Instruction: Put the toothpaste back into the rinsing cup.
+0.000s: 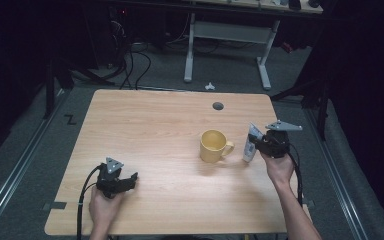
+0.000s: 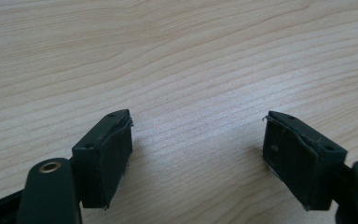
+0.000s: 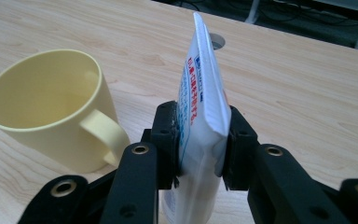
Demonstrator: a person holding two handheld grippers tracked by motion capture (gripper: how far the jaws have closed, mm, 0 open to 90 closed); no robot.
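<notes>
A pale yellow mug (image 1: 213, 145) stands upright near the middle right of the wooden table (image 1: 145, 130), its handle turned toward my right gripper (image 1: 258, 145). That gripper is shut on a white tube with blue and red print (image 1: 250, 143). In the right gripper view the tube (image 3: 203, 107) stands upright between the black jaws, its flat crimped end up, and the mug (image 3: 51, 109) sits just to its left, apart from it. My left gripper (image 1: 130, 179) rests at the table's near left; in the left gripper view its pads (image 2: 107, 156) stand wide apart over bare wood.
A round grey cable hole (image 1: 218, 106) lies in the table's far side. Beyond the table stand a white desk frame (image 1: 227, 45) and cables on the dark floor. The table's right edge (image 1: 285, 150) runs close behind my right gripper.
</notes>
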